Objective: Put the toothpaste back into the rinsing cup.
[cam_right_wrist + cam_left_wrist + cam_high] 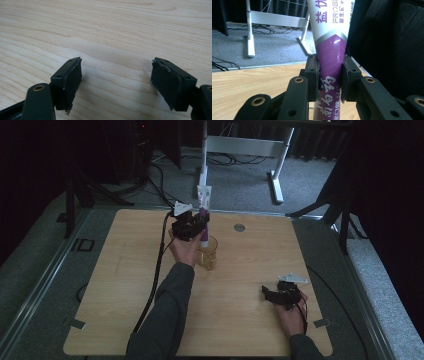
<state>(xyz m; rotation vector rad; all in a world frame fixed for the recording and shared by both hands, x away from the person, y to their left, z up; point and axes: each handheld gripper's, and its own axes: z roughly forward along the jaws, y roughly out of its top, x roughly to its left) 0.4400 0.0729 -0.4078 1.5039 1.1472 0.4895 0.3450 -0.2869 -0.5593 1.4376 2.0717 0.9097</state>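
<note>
While my left gripper point(329, 80) is clamping the purple-and-white tube point(332, 50) upright over the glass cup point(207, 254), my right gripper point(116, 82) is resting spread apart, well right of the cup.

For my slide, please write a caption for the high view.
Left gripper holds a purple-and-white tube upright above a glass cup.

Upright purple-white tube point(203, 215) above glass cup point(207, 254)
</note>
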